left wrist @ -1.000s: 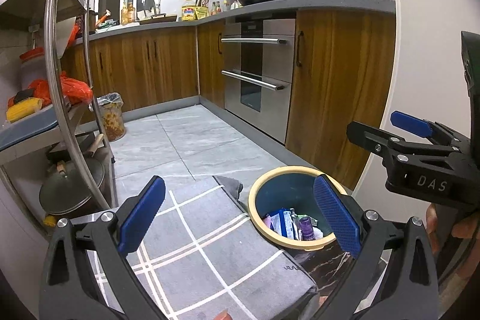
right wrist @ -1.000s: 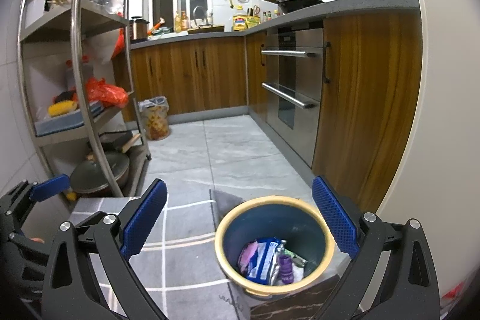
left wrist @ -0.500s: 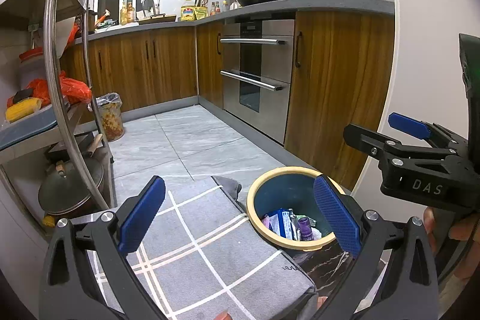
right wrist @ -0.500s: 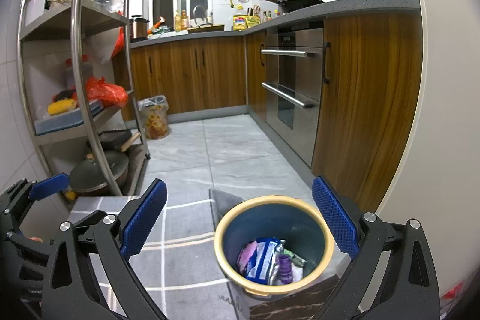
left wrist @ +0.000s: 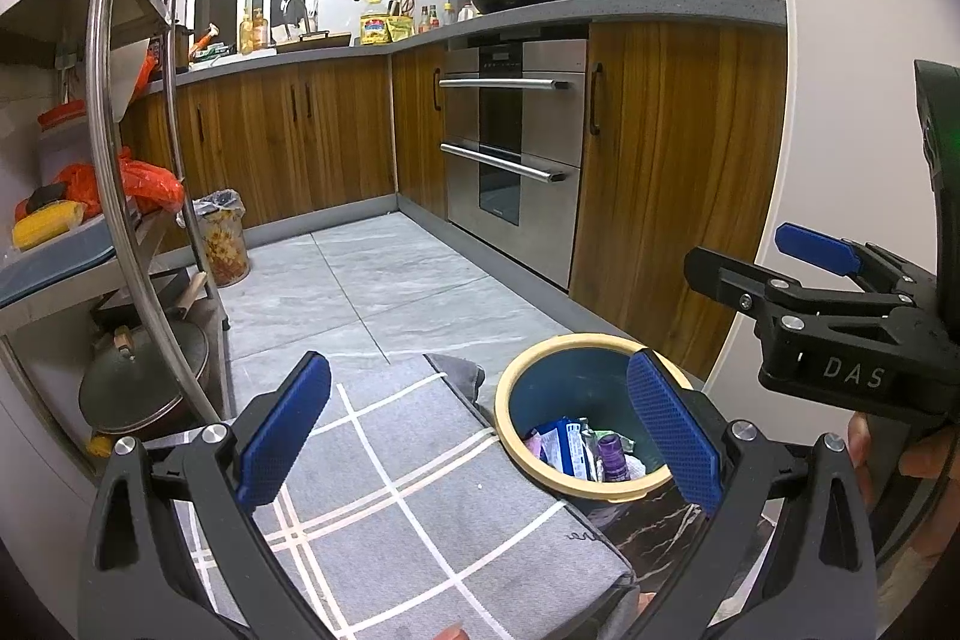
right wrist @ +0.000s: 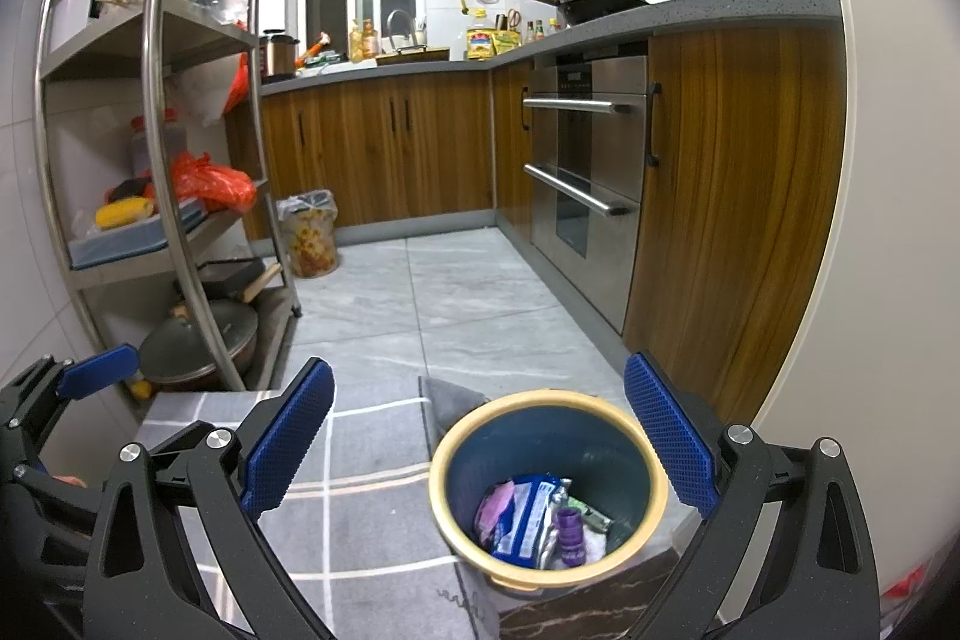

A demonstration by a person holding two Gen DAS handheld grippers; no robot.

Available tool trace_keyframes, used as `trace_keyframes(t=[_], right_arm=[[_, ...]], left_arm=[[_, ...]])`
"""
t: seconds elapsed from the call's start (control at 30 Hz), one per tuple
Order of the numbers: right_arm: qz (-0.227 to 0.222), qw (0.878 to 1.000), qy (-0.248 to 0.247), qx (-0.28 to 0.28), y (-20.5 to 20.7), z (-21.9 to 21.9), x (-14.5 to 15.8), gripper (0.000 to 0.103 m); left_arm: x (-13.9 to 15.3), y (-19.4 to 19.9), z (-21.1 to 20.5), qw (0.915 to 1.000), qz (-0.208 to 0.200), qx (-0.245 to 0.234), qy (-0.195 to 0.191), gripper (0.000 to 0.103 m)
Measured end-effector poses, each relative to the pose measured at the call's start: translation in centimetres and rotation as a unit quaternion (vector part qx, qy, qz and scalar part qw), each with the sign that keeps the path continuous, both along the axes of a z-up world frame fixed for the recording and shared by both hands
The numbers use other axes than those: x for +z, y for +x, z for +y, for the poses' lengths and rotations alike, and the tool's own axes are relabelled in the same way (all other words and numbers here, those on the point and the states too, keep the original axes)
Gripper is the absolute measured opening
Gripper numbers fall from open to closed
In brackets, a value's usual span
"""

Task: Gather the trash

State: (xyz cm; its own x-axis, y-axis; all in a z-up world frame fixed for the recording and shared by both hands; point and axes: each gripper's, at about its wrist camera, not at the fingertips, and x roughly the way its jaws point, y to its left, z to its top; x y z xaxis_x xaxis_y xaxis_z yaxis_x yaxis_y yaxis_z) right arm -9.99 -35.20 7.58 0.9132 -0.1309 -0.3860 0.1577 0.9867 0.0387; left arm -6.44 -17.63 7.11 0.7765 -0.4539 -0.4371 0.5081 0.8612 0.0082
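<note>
A blue bin with a yellow rim (left wrist: 521, 388) (right wrist: 600, 400) stands on a dark marble surface beside a grey checked cloth. Inside lie wrappers (right wrist: 522, 514) and a small purple bottle (right wrist: 569, 535) (left wrist: 613, 454). My left gripper (left wrist: 474, 430) is open and empty above the cloth, left of the bin. My right gripper (right wrist: 477, 439) is open and empty, just above and behind the bin. The right gripper also shows at the right edge of the left wrist view (left wrist: 840, 316), and the left gripper shows at the left edge of the right wrist view (right wrist: 54, 400).
The grey checked cloth (left wrist: 390, 490) (right wrist: 360, 460) covers the near surface. A steel shelf rack (right wrist: 162, 130) with pots and bags stands at left. A bagged floor bin (right wrist: 309, 235) sits by wooden cabinets. An oven (right wrist: 585, 172) and a white wall are at right.
Both grippers stay open and empty. The views have shifted only very slightly; the bin and its trash have not moved.
</note>
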Motion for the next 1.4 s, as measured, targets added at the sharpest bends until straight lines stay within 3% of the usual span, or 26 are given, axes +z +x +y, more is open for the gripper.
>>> trace_keyframes(t=[0.5,1.0,1.4], right_arm=[[-0.001,1.0,0.0,0.0,0.0,0.0,0.0,0.097],[0.0,1.0,0.0,0.0,0.0,-0.1,0.0,0.097],[0.001,1.0,0.0,0.001,0.1,-0.2,0.1,0.097]], left_arm=[[0.2,0.1,0.0,1.0,0.005,-0.002,-0.002,0.098],[0.4,-0.6,-0.6,0.9996,-0.021,0.004,0.016,0.098],[0.5,-0.1,0.4,0.9998,-0.014,-0.001,-0.012,0.098]])
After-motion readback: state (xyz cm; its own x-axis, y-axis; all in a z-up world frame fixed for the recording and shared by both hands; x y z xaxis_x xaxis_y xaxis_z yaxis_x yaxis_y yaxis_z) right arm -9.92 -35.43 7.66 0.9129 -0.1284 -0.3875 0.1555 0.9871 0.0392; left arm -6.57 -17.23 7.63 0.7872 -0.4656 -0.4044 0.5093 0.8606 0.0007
